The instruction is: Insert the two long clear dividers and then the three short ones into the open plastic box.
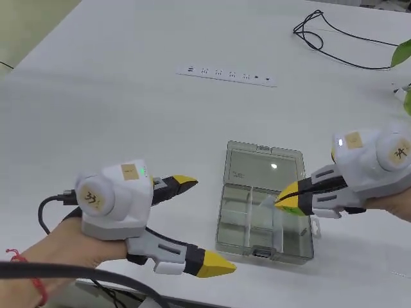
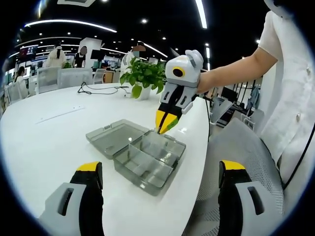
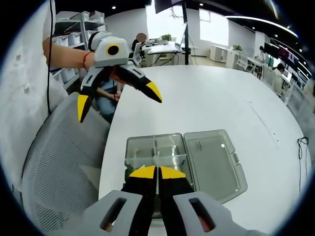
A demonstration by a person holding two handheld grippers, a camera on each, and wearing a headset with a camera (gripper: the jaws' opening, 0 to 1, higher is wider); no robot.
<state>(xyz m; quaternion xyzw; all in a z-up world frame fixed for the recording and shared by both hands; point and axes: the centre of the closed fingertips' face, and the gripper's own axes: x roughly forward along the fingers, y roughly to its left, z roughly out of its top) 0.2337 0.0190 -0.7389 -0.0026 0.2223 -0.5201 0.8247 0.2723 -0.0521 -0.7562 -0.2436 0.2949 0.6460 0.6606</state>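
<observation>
White table [image 1: 128, 115] carrying everything, top lying flat and plain. Plastic box [image 1: 237, 249] sitting open near front edge, right of middle. Its lid [image 1: 264, 163] is lying flat on table toward far side, tray part resting nearer person. White power strip [image 1: 227, 75] lying well beyond box, running along table's width. Black cable [image 1: 327, 38] looping at far right, trailing off right edge. Potted plant [image 2: 142, 78] standing on table near cable.

Power strip [image 1: 228, 74] lies behind box [image 1: 263, 165] on table [image 1: 96, 115].
</observation>
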